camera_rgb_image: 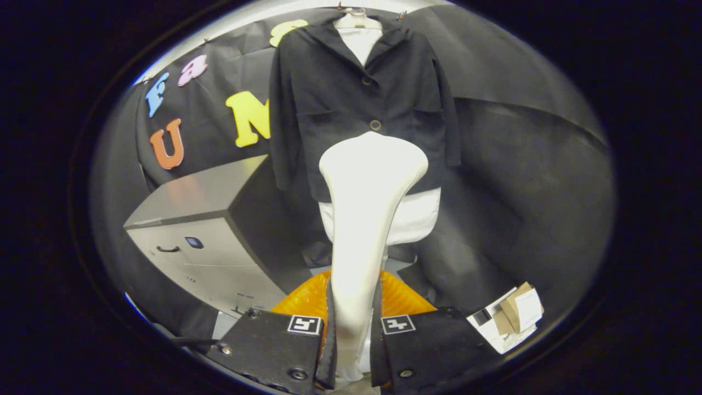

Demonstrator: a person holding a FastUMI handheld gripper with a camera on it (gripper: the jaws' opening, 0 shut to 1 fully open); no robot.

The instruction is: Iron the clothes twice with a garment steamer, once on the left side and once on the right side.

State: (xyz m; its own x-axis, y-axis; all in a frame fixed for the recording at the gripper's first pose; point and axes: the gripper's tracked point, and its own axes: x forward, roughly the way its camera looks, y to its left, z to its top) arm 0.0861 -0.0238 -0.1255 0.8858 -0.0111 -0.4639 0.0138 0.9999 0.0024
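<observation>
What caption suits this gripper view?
Gripper shut on a white garment steamer, raised before a dark jacket on its hanger.

A silver-grey metal cabinet (pixel 203 236) with a dark handle and a small blue panel on its front stands against the black cloth wall (pixel 521 164). An orange ribbed plastic object (pixel 307 299) lies low beside it; brown cardboard pieces and white paper (pixel 510 318) lie apart from both

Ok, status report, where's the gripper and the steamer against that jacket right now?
Gripper shut on steamer. Steamer head raised before dark jacket, low centre, contact unclear. Orange object below; nothing between head and jacket.
</observation>
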